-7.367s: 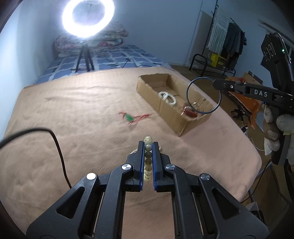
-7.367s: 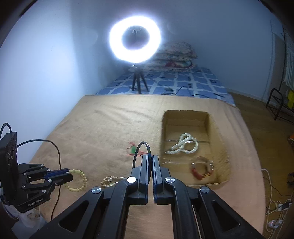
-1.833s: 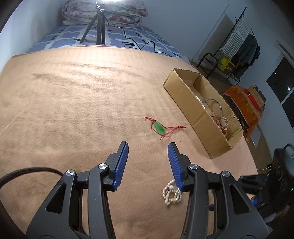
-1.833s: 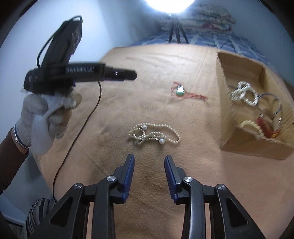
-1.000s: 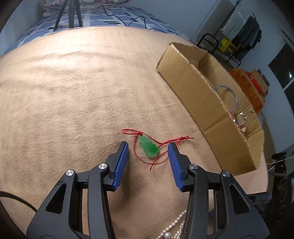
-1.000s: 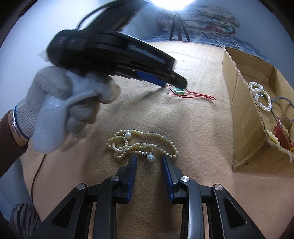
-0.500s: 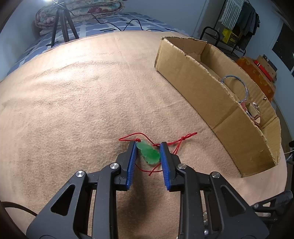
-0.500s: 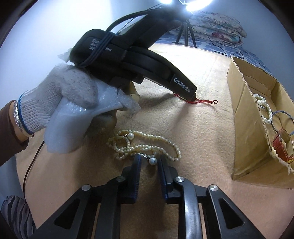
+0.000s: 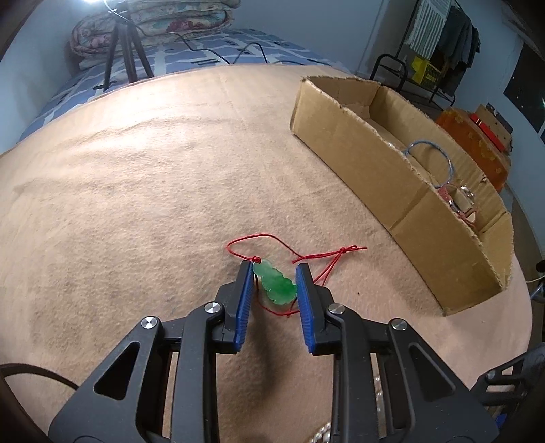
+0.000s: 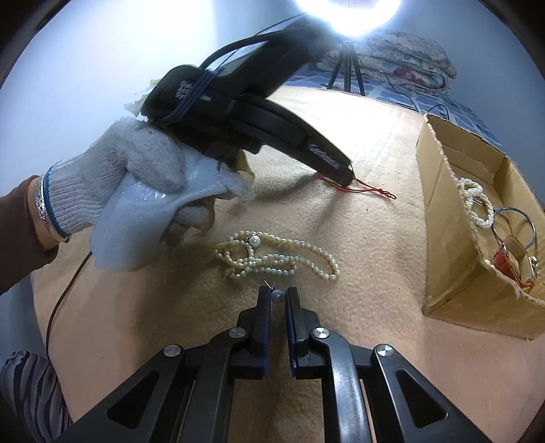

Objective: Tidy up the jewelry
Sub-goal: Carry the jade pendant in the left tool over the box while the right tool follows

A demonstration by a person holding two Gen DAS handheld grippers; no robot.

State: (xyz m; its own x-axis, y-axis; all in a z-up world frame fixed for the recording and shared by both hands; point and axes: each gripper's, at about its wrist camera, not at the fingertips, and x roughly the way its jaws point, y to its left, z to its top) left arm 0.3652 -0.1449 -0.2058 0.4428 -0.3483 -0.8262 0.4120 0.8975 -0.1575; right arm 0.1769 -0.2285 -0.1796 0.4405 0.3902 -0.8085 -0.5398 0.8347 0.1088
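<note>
A green jade pendant [image 9: 275,282] on a red cord [image 9: 316,256] lies on the tan blanket. My left gripper [image 9: 274,272] is open and straddles the pendant, one blue pad on each side, not pressing it. In the right wrist view the left gripper's tip [image 10: 345,175] rests at the cord [image 10: 373,189]. A white pearl necklace [image 10: 276,255] lies tangled on the blanket. My right gripper [image 10: 278,294] has its jaws almost closed around a single pearl [image 10: 276,296] at the necklace's near edge. The cardboard box [image 9: 402,191] holds a metal ring [image 9: 431,160], white beads [image 10: 475,204] and a red piece [image 10: 511,262].
A gloved hand [image 10: 136,191] holds the left gripper. A tripod [image 9: 124,47] and folded quilts [image 9: 156,27] stand beyond the blanket, a ring light [image 10: 347,13] glares above. A clothes rack [image 9: 439,37] and an orange box [image 9: 473,143] are at the right.
The left gripper has come down over the green pendant and its jaws have narrowed around it. The right gripper has moved in to the pearl necklace and narrowed onto a single pearl.
</note>
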